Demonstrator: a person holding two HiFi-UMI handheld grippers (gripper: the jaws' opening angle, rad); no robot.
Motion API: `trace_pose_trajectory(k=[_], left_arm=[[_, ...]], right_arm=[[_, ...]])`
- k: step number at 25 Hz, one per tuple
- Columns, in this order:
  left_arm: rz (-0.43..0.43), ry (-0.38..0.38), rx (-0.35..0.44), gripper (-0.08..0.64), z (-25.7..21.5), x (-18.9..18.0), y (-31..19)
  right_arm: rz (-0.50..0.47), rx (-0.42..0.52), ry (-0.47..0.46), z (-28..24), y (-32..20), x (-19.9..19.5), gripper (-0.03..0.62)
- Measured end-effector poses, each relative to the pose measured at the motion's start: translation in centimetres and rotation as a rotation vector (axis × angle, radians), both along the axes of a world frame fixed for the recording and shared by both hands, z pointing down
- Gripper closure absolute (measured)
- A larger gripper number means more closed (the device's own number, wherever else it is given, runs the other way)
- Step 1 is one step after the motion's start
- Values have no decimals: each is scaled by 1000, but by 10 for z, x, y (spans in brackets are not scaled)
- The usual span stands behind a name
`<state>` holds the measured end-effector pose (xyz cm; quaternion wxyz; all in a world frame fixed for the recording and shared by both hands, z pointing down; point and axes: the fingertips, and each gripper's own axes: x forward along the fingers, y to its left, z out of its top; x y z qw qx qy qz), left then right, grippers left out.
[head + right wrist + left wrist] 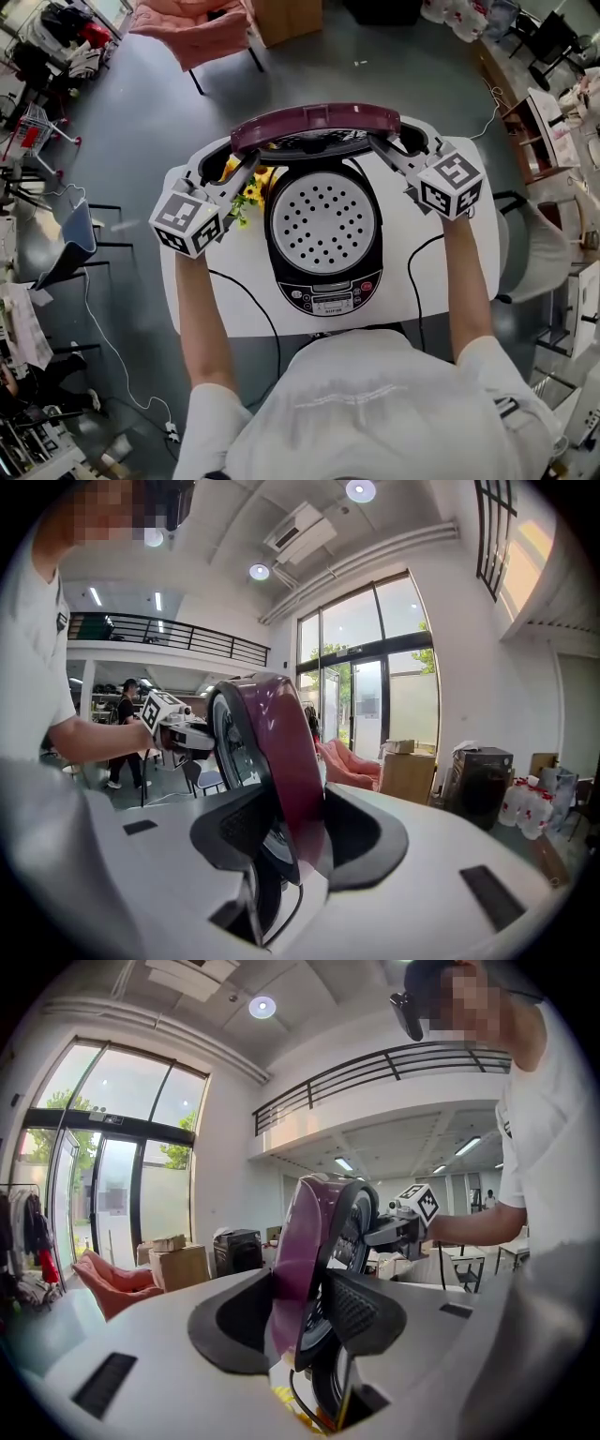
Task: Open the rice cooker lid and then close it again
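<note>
- Lid (314,127) of the rice cooker (274,246), purple on its outer side, stands raised nearly upright at the hinge end, caught between the jaws of both grippers.
- On its left rim the left gripper (300,1321) is clamped, one pad on the purple outside and the other on the dark inner face. The right gripper (300,836) pinches the opposite rim the same way.
- Holding two opposite edges probably keeps the lid from swinging freely on its hinge, so it can be guided down evenly. Opening looks done and closing remains.
- Below the jaws, toward the person, the open body shows a white perforated plate (323,220), with the control panel (328,298) at the front.
- Print on the panel is too small to read, and the gripper cubes carry only black-and-white square markers, no words.
- Just beneath the left jaws sit yellow flowers (248,192) on the white table (187,281), where a black cable (253,300) trails off.
</note>
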<state>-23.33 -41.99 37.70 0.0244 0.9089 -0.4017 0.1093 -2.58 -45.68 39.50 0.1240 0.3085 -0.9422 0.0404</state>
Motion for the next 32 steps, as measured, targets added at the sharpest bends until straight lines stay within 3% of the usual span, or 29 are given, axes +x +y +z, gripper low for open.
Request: trace_pose_trajectory(k=[18, 21, 24, 28, 32], left_arm=[[1, 67, -36, 351, 13, -1, 45], [18, 64, -41, 344, 15, 1, 58], [42, 49, -49, 328, 17, 4, 70], [66, 18, -61, 296, 22, 10, 86], [79, -15, -55, 286, 24, 13, 101]], right_arm=[[5, 7, 107, 9, 42, 2, 387], [-8, -9, 114, 11, 54, 2, 387], [-29, -19, 150, 15, 67, 0, 343], [-46, 6, 235, 22, 84, 1, 306], [-41, 26, 256, 23, 101, 3, 289]])
